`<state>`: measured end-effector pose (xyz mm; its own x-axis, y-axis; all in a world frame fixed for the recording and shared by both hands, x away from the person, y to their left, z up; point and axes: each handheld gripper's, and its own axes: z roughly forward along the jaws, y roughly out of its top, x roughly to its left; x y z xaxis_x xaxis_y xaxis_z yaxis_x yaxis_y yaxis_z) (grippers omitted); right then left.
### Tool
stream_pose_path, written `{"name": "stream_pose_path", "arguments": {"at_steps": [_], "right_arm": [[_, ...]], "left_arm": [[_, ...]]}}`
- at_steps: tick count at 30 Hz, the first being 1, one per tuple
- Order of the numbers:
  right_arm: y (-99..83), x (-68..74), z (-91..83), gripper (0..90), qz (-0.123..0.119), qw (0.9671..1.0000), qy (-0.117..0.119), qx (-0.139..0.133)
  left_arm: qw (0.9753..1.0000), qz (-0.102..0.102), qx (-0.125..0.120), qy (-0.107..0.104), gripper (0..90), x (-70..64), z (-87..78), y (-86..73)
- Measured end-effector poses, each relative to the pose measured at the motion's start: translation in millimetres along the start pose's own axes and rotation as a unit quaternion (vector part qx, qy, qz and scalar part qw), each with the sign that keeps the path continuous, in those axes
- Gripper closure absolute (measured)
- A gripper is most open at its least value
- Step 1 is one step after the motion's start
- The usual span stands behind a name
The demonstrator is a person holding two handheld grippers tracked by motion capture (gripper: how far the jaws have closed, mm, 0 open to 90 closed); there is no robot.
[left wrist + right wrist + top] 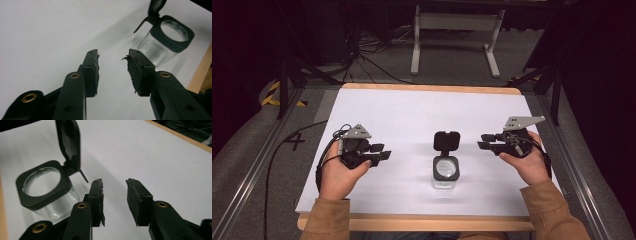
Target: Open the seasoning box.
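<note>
A clear glass jar (pixel 445 171) with a black square collar stands upright near the middle of the white table top (pixel 412 115). Its black flip lid (pixel 446 140) is hinged open and points up and away. The jar (pixel 165 41) looks empty in the left gripper view, and the jar (pixel 46 192) sits low and left in the right gripper view. My left gripper (pixel 384 154) hovers open to the jar's left, apart from it. To the jar's right, my right gripper (pixel 484 141) is open too, nothing between its jaws.
The table's wooden front edge (pixel 422 222) lies just before the person's sleeves. A black cable (pixel 277 155) trails off the table's left side. A white metal stand (pixel 454 30) is on the floor beyond the far edge.
</note>
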<state>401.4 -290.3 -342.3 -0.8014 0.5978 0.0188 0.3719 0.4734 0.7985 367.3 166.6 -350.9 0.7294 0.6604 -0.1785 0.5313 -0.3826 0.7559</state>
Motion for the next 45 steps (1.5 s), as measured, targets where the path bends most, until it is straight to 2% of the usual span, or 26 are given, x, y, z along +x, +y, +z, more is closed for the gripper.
{"name": "stream_pose_path", "arguments": {"at_steps": [4,5,7,15,16,22,26,31,33,37,39,43,45], "right_arm": [[-6.9,-10.7,2.2,63.4,0.013,0.9999,-0.005,0.003],[-8.8,-13.2,3.0,63.0,0.016,0.9998,-0.007,0.005],[-13.6,-19.4,4.7,62.3,0.021,0.9997,-0.013,0.008],[-30.6,-37.8,10.1,60.2,0.038,0.9989,-0.023,0.015],[-33.9,-40.5,11.9,60.0,0.04,0.9986,-0.027,0.021],[-47.5,-49.6,23.0,59.2,0.046,0.9976,-0.029,0.042],[-54.5,-53.2,29.8,59.2,0.052,0.9968,-0.025,0.056],[-62.3,-56.0,35.7,59.3,0.061,0.9955,-0.026,0.067],[-64.3,-55.1,40.1,59.9,0.062,0.9944,-0.03,0.08],[-65.2,-48.4,49.5,60.5,0.046,0.9954,-0.027,0.08],[-66.7,-45.3,52.0,60.5,0.039,0.9963,-0.024,0.072],[-69.5,-43.1,56.0,60.3,0.037,0.9958,-0.024,0.081],[-70.0,-42.5,56.7,59.9,0.038,0.9958,-0.025,0.08]], "left_arm": [[0.9998,0.009,0.017,0.006,58.4,11.1,8.2,-7.1],[0.9997,0.005,0.022,0.004,58.4,12.9,10.2,-8.9],[0.9996,0.01,0.028,0.002,57.8,18.2,14.6,-12.1],[0.9989,0.001,0.046,-0.01,55.1,28.6,27.4,-20.4],[0.9988,0.004,0.049,-0.01,55.1,30.5,29.0,-21.6],[0.9972,-0.008,0.075,-0.006,52.6,41.1,40.2,-31.6],[0.9959,-0.014,0.089,-0.01,51.7,47.8,47.1,-37.7],[0.9947,-0.019,0.1,-0.013,50.7,49.7,52.7,-40.5],[0.9932,-0.014,0.115,-0.01,48.5,48.8,56.6,-41.0],[0.9898,-0.002,0.142,-0.014,47.7,44.3,66.8,-41.6],[0.9894,-0.003,0.144,-0.016,46.5,43.1,68.9,-40.9],[0.9895,0.002,0.144,-0.018,47.0,41.7,69.2,-39.9],[0.9904,0.002,0.137,-0.017,47.0,40.7,69.2,-39.0]]}}
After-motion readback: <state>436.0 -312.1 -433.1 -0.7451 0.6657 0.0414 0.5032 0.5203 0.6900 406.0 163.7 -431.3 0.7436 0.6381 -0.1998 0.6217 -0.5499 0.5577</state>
